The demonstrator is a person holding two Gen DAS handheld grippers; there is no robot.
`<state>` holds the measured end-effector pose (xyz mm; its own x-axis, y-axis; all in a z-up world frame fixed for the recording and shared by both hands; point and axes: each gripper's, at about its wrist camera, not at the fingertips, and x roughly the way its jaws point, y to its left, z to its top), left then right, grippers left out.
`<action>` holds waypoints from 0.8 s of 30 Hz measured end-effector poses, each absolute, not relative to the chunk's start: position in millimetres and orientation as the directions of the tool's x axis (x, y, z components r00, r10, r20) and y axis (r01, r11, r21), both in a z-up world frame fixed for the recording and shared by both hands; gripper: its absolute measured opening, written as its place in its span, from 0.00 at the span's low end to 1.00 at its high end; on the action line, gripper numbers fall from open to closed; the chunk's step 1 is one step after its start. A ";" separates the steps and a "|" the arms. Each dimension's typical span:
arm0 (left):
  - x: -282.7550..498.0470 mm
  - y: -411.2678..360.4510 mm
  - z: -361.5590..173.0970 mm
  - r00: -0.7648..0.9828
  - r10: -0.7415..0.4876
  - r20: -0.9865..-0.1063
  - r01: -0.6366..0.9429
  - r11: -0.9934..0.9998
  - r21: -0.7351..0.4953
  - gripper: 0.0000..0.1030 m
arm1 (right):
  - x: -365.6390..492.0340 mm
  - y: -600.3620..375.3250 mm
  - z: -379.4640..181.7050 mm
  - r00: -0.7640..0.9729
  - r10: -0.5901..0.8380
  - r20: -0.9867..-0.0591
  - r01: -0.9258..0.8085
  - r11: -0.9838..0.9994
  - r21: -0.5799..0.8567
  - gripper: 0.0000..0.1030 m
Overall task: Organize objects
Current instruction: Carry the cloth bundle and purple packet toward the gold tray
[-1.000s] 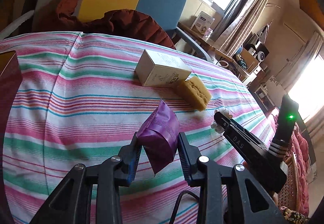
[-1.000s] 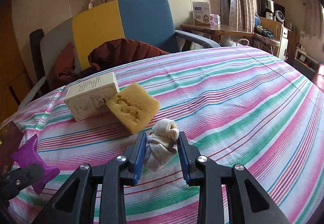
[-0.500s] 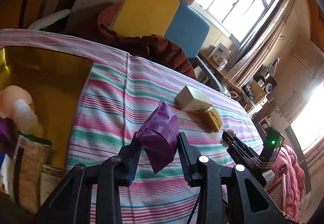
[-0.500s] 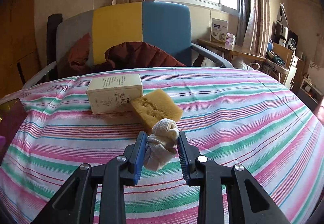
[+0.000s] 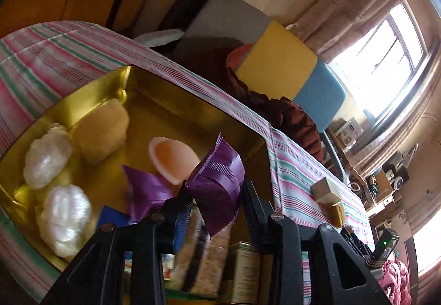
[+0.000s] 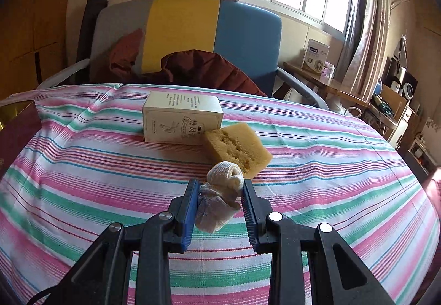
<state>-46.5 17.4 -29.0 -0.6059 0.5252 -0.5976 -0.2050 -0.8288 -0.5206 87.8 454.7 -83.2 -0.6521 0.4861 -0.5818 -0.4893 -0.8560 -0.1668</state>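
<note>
My left gripper point(image 5: 216, 200) is shut on a purple foil packet point(image 5: 217, 189) and holds it above a gold-lined box point(image 5: 171, 106). The box holds a second purple packet point(image 5: 146, 194), a peach egg-shaped sponge point(image 5: 173, 158), a tan puff point(image 5: 102, 134), two white bundles point(image 5: 46, 158) and tins near the jaws. My right gripper point(image 6: 220, 194) is shut on a rolled cream sock point(image 6: 220, 194) above the striped cloth. A yellow sponge point(image 6: 239, 149) and a cream carton point(image 6: 182, 120) lie just beyond it.
The striped tablecloth point(image 6: 82, 183) covers the table. A grey, yellow and blue chair point(image 6: 182, 32) with a maroon jacket point(image 6: 209, 67) stands behind it. A side table with a white box point(image 6: 315, 56) and shelves are at the right.
My left gripper has swung left with the purple packet, from over the cloth to above the gold box. My right gripper still holds the sock and has shifted slightly relative to the sponge and carton.
</note>
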 end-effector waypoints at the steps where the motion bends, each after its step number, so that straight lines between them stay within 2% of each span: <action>1: -47.9 8.5 -31.4 -0.610 0.513 -0.603 -0.185 -0.833 -0.521 0.35 | 87.6 452.7 -82.3 -0.654 0.486 -0.579 -0.483 -0.858 -0.174 0.30; 7: -53.5 -33.1 -44.6 -0.632 0.422 -0.650 -0.066 -0.865 -0.498 0.35 | 82.7 421.5 -69.6 -0.689 0.464 -0.557 -0.407 -0.884 -0.233 0.30; 15: -61.3 -49.1 -54.5 -0.629 0.350 -0.694 -0.036 -0.905 -0.423 0.35 | 71.5 344.4 -28.3 -0.822 0.253 -0.509 -0.232 -0.967 -0.107 0.30; 19: -61.3 -50.9 -54.5 -0.631 0.323 -0.705 -0.027 -0.918 -0.396 0.43 | 61.8 302.5 -11.5 -0.861 0.141 -0.489 -0.122 -0.990 -0.069 0.30; 24: -59.3 -52.8 -51.1 -0.633 0.357 -0.687 -0.021 -0.895 -0.446 0.49 | 53.6 263.0 -3.0 -0.871 0.027 -0.490 -0.016 -1.000 -0.026 0.30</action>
<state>-59.3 -52.8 -51.1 -0.6330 0.3567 -0.6870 -0.0206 -0.8950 -0.4457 53.6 263.0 -3.0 -0.8711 0.0269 -0.4903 -0.0162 -0.9995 -0.0260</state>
